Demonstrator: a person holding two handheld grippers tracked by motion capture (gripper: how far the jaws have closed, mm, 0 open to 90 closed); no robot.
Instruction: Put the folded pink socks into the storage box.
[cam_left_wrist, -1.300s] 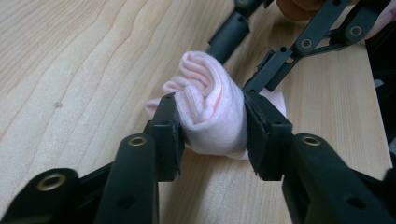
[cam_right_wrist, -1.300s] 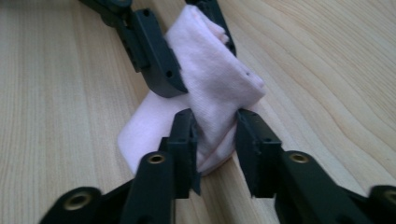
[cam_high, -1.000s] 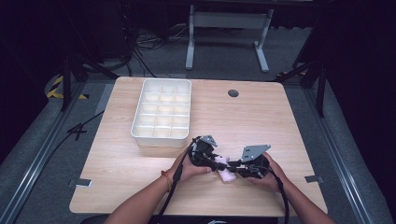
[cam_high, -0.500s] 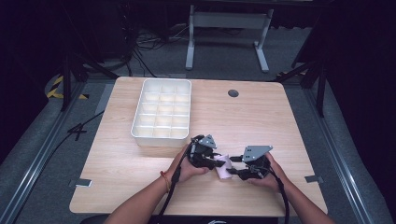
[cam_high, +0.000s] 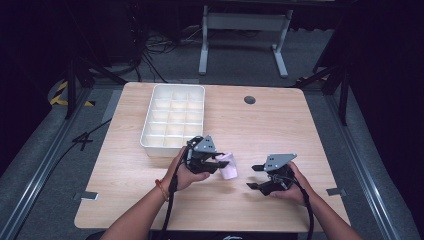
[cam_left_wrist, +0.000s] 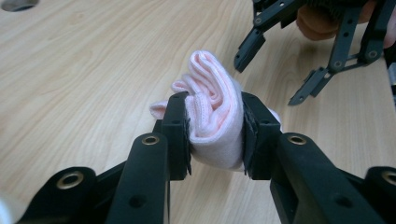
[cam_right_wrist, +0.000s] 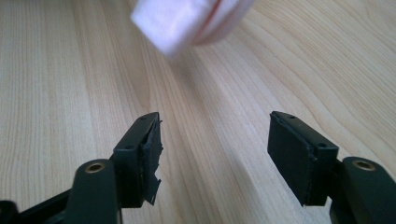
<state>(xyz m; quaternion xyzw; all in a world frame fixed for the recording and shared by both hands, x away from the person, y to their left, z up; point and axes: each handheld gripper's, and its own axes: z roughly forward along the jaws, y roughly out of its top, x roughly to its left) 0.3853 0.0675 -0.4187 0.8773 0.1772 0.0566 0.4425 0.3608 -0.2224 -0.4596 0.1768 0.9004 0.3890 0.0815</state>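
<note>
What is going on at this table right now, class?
A person works at a wooden table with a gripper in each hand. The left gripper is shut on a folded pink cloth, held just off the white compartment tray. The right gripper is open with nothing between its jaws, set apart to the side of the cloth. The tray's compartments look empty, so the cloth has not yet gone in.

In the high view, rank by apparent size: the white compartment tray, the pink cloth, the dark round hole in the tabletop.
1. White compartment tray, by far the largest.
2. Pink cloth, partly hidden by the left tongs shut on it.
3. Dark round hole, smallest, though not far behind the cloth's visible part.
</note>
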